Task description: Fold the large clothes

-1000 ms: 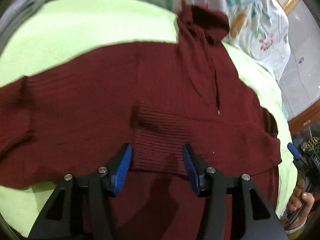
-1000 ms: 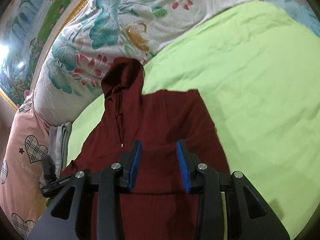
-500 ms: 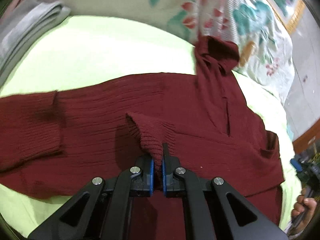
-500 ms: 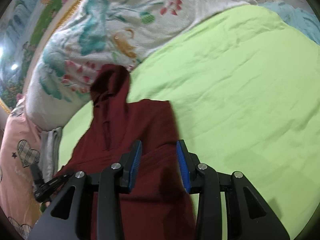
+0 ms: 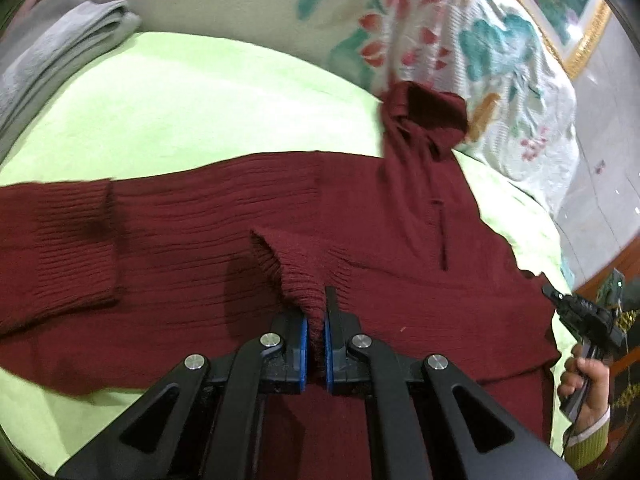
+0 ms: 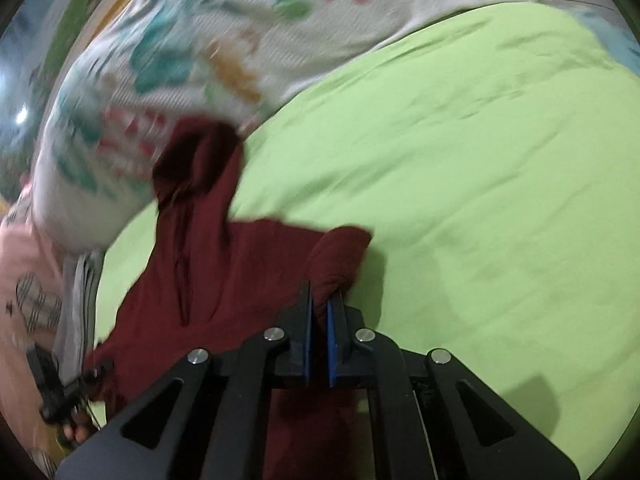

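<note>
Maroon hoodie (image 5: 360, 208) flat on lime-green sheet (image 5: 200, 92), hood against floral quilt (image 5: 480, 52). Left view only: spread sleeve, folded grey cloth (image 5: 52, 52), right hand (image 5: 588, 384). Right view only: heart pillow (image 6: 28, 280), blurred. Left gripper (image 5: 316, 332) closed, pinching ribbed cuff (image 5: 296, 272). Right gripper (image 6: 319, 320) closed on bunched hoodie fabric.
</note>
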The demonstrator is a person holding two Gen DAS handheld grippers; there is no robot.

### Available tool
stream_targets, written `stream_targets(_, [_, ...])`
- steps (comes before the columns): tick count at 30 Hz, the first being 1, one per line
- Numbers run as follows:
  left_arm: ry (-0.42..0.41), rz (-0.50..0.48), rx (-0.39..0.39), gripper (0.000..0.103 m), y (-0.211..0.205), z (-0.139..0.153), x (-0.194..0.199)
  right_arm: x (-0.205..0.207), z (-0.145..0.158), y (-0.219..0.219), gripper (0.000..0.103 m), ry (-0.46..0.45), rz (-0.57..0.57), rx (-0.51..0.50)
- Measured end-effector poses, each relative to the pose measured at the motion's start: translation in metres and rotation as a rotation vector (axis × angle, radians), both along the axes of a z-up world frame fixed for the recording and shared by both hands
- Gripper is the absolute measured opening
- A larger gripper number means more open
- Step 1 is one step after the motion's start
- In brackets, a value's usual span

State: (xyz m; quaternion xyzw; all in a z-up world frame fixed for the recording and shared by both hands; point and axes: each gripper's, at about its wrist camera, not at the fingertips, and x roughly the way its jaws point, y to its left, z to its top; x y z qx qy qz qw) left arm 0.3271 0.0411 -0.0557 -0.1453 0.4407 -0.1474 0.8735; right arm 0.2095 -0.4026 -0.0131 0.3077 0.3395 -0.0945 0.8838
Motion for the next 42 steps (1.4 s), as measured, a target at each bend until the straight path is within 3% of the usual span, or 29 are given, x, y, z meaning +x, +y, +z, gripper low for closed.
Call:
stream_targets(5, [0.011, 0.005, 0.073, 0.004, -0.013, -0.011, 0.002, -0.003, -0.009, -0.001, 0.014, 0.1, -0.058, -0.018])
stream_targets(9, [0.015, 0.042, 0.075, 0.004, -0.001, -0.014, -0.001, -0.025, 0.008, 0.035, 0.028, 0.01, 0.007, -0.099])
stream_targets(16, [0.057, 0.036, 0.05, 0.007, 0.012, -0.013, -0.003, -0.038, 0.022, 0.079, 0.029, -0.016, 0.103, -0.225])
stream_targets(18, [0.052, 0.035, 0.067, 0.018, 0.015, -0.008, -0.011, -0.026, 0.014, 0.087, 0.029, 0.035, 0.168, -0.214])
stream_targets(19, [0.048, 0.045, 0.078, 0.02, 0.019, -0.005, -0.016, -0.02, 0.002, 0.087, 0.029, 0.103, 0.186, -0.19])
stream_targets(21, [0.037, 0.067, 0.08, 0.023, 0.033, 0.001, -0.026, -0.014, -0.017, 0.081, 0.029, 0.194, 0.156, -0.161])
stream_targets(23, [0.012, 0.109, 0.08, 0.029, 0.055, 0.011, -0.039, -0.025, -0.015, 0.079, 0.029, 0.139, 0.134, -0.12])
stream_targets(27, [-0.048, 0.185, 0.134, 0.056, 0.095, 0.025, -0.048, -0.045, 0.003, 0.092, 0.031, 0.039, 0.15, -0.055])
stream_targets(30, [-0.042, 0.193, 0.205, 0.07, 0.106, 0.025, -0.043, -0.053, 0.006, 0.111, 0.041, 0.018, 0.186, -0.02])
stream_targets(32, [-0.039, 0.169, 0.298, 0.081, 0.099, 0.02, -0.036, -0.057, 0.004, 0.124, 0.041, 0.008, 0.218, 0.018])
stream_targets(35, [-0.029, 0.129, 0.453, 0.081, 0.083, 0.001, -0.02, -0.058, -0.005, 0.139, 0.042, 0.014, 0.24, 0.09])
stream_targets(37, [0.022, 0.119, 0.523, 0.081, 0.081, -0.019, -0.006, -0.059, -0.006, 0.146, 0.042, 0.015, 0.25, 0.113])
stream_targets(38, [0.041, 0.123, 0.523, 0.081, 0.083, -0.025, -0.003, -0.062, -0.005, 0.147, 0.042, 0.012, 0.253, 0.114])
stream_targets(39, [0.039, 0.144, 0.479, 0.071, 0.092, -0.026, 0.0, -0.063, -0.004, 0.149, 0.042, 0.009, 0.256, 0.114])
stream_targets(40, [0.03, 0.171, 0.445, 0.06, 0.1, -0.023, 0.001, -0.064, -0.001, 0.15, 0.042, 0.004, 0.259, 0.111])
stream_targets(41, [0.031, 0.196, 0.424, 0.026, 0.107, -0.02, 0.002, -0.066, 0.002, 0.15, 0.042, -0.003, 0.261, 0.108])
stream_targets(42, [0.043, 0.221, 0.384, 0.003, 0.118, -0.016, 0.004, -0.068, 0.004, 0.15, 0.042, -0.01, 0.259, 0.104])
